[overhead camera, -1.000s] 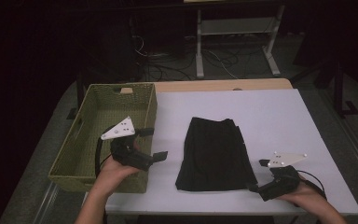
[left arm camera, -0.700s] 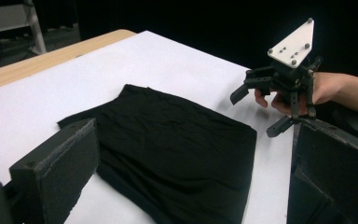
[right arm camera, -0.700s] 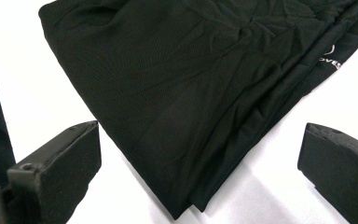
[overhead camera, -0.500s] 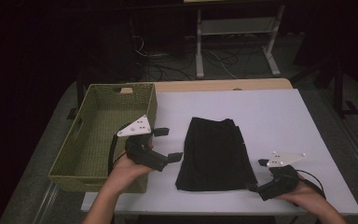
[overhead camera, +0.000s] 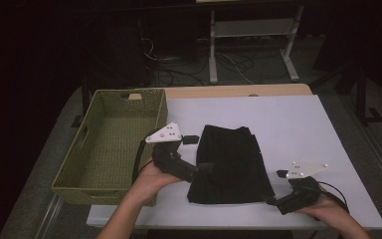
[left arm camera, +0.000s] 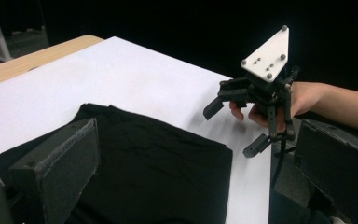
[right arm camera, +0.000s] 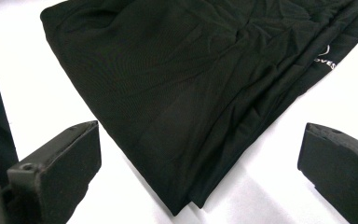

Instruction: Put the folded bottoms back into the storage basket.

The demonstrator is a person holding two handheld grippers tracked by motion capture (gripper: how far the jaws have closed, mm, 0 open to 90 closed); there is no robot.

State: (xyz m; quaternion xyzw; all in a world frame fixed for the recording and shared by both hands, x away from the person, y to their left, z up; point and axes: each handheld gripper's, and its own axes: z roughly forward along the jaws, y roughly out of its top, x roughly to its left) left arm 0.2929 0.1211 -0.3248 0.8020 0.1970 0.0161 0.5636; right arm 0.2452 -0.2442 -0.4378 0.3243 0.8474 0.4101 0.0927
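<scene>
Two tongs, one in each of a person's hands, close in on a folded black cloth (overhead camera: 229,160) lying flat near the middle of a white bench (overhead camera: 298,124). The left tongs (overhead camera: 195,152) hover at the cloth's left edge, jaws wide apart, gripping nothing. The right tongs (overhead camera: 272,192) sit low at the cloth's near right corner, jaws also spread, with that corner lying between them but not yet pinched. In the right gripper view the cloth shows several stacked layers and a small white printed word near one edge. A woven green basket (overhead camera: 82,174) stands just left of the bench, and nothing can be seen inside it. Judging by this, the cloth looks neatly folded already, and what remains is to grip it on both sides, lift it and probably carry it into the basket.
</scene>
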